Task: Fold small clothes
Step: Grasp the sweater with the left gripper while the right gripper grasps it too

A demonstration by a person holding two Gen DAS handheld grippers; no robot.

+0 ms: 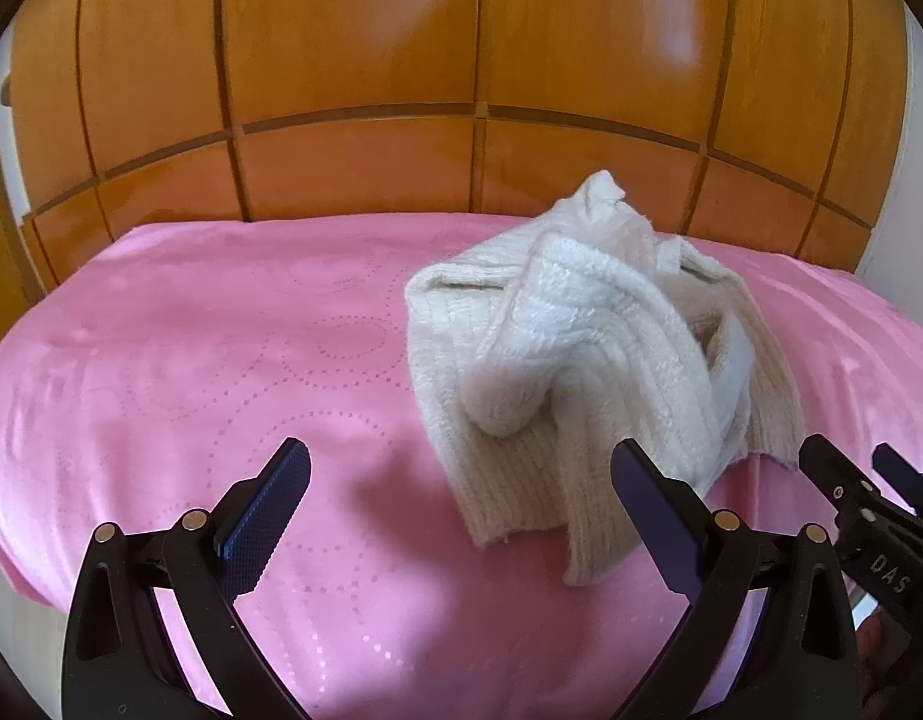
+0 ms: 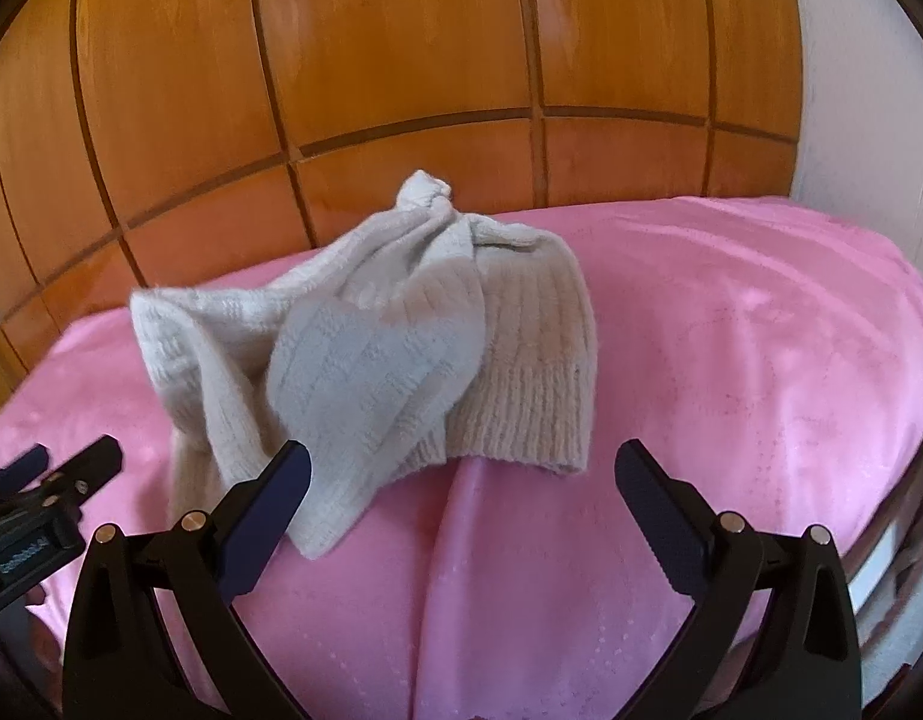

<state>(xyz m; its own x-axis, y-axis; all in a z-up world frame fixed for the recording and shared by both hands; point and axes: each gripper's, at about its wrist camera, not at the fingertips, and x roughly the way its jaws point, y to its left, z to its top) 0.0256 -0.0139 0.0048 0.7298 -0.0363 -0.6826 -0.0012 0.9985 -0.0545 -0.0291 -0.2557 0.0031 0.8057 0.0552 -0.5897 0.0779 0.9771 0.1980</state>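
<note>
A cream knitted garment point(image 1: 587, 360) lies crumpled in a loose heap on a pink blanket point(image 1: 191, 360), toward the far edge of the bed, with a ribbed hem nearest the cameras and a knotted bit of cloth sticking up at the back. The left gripper point(image 1: 461, 498) hovers just short of the heap, its jaws spread wide and holding nothing. The right gripper point(image 2: 461, 498) sits beside it, jaws equally wide and empty. Wooden panelled doors point(image 1: 353, 60) stand behind the bed.
</note>
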